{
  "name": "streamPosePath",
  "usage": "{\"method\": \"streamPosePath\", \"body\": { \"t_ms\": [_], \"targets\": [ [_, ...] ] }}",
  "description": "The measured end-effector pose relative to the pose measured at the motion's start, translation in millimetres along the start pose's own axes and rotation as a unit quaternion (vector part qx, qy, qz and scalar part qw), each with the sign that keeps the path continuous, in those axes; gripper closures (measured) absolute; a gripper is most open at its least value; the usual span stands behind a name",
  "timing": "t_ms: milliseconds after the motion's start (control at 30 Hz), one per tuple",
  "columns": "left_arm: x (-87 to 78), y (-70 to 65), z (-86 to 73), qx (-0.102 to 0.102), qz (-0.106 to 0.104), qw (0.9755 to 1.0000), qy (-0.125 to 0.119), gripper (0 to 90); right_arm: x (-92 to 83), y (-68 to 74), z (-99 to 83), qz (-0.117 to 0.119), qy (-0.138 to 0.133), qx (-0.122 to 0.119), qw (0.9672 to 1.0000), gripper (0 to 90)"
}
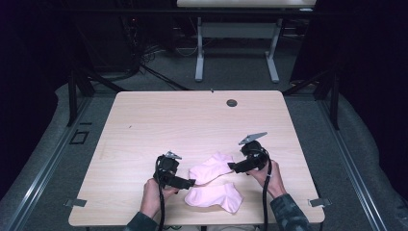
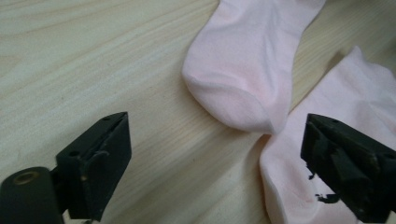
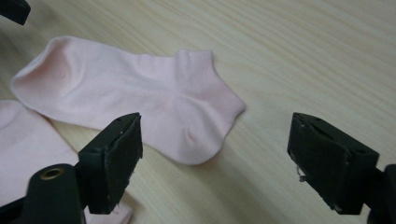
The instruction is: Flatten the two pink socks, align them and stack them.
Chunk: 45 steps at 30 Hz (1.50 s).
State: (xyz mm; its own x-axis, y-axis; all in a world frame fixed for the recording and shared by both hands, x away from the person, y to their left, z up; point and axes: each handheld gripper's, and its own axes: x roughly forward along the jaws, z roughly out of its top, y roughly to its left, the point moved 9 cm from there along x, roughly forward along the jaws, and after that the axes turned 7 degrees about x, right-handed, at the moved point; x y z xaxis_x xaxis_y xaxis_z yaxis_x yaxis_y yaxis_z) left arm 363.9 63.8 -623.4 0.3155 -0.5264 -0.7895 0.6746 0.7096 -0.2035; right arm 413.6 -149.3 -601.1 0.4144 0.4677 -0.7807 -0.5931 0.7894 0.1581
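High view: dark room, grey carpeted floor (image 1: pixel 231 72), black curtains on both sides. A second table's white legs (image 1: pixel 199 48) stand at the back. The work surface is a pale wood table (image 1: pixel 192 120); a small round grey grommet (image 1: pixel 232 103) sits near its far edge, well apart from the work. Metal brackets (image 1: pixel 76 202) show at the near corners. No containers on the table, no readable writing.

Two pink socks lie toward the near edge, between the two grippers. The upper sock (image 1: pixel 211 168) lies slantwise; the lower sock (image 1: pixel 216 196) lies just below it, and the two touch or slightly overlap at the middle. The left gripper (image 1: pixel 191 183) is held by the left hand (image 1: pixel 153 195), its tips at the left end of the socks. The right gripper (image 1: pixel 232 166) is held by the right hand (image 1: pixel 272 180), its tips at the right end of the upper sock. Nothing stands between grippers and socks.

Left gripper view: wood grain beneath. Jaws stand wide, nothing clamped. The toe end of the upper sock (image 2: pixel 247 70) lies ahead between them; the lower sock (image 2: pixel 336 107) passes beneath the right-hand jaw. Whether that jaw touches the fabric cannot be told.

Right gripper view: jaws wide, gripping nothing. The upper sock (image 3: pixel 135 98) lies flat ahead, heel end toward the left-hand jaw; an edge of the lower sock (image 3: pixel 23 140) shows at far left.
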Motion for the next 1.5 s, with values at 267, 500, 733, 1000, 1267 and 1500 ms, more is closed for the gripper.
{"method": "streamPosePath", "body": {
  "t_ms": [267, 500, 733, 1000, 1267, 1500],
  "targets": [
    [10.3, 0.3, 4.7, 0.000, 0.008, 0.9999, 0.010, 28.4, 18.5, -8.4, 13.3, -0.007, 0.010, -0.014, 0.9998, 37.4],
    [15.7, 2.8, 7.0, 0.005, 0.018, 0.9997, 0.017, 43.7, 36.7, -7.2, 17.5, -0.016, 0.034, -0.038, 0.9986, 52.8],
    [15.7, 4.2, 7.4, 0.010, 0.022, 0.9995, 0.019, 55.0, 44.5, -7.3, 15.0, -0.023, 0.051, -0.039, 0.9977, 62.0],
    [15.8, 3.8, 7.6, 0.014, 0.019, 0.9995, 0.020, 62.5, 49.3, -6.2, 12.4, -0.026, 0.063, -0.043, 0.9968, 67.0],
    [15.8, 3.4, 7.3, 0.017, 0.018, 0.9994, 0.025, 69.3, 50.5, -2.9, 10.8, -0.022, 0.069, -0.043, 0.9965, 73.2],
    [16.5, 4.0, 6.7, 0.020, 0.020, 0.9992, 0.027, 72.2, 51.2, -2.1, 10.2, -0.023, 0.067, -0.045, 0.9965, 77.9]
  ]
}}
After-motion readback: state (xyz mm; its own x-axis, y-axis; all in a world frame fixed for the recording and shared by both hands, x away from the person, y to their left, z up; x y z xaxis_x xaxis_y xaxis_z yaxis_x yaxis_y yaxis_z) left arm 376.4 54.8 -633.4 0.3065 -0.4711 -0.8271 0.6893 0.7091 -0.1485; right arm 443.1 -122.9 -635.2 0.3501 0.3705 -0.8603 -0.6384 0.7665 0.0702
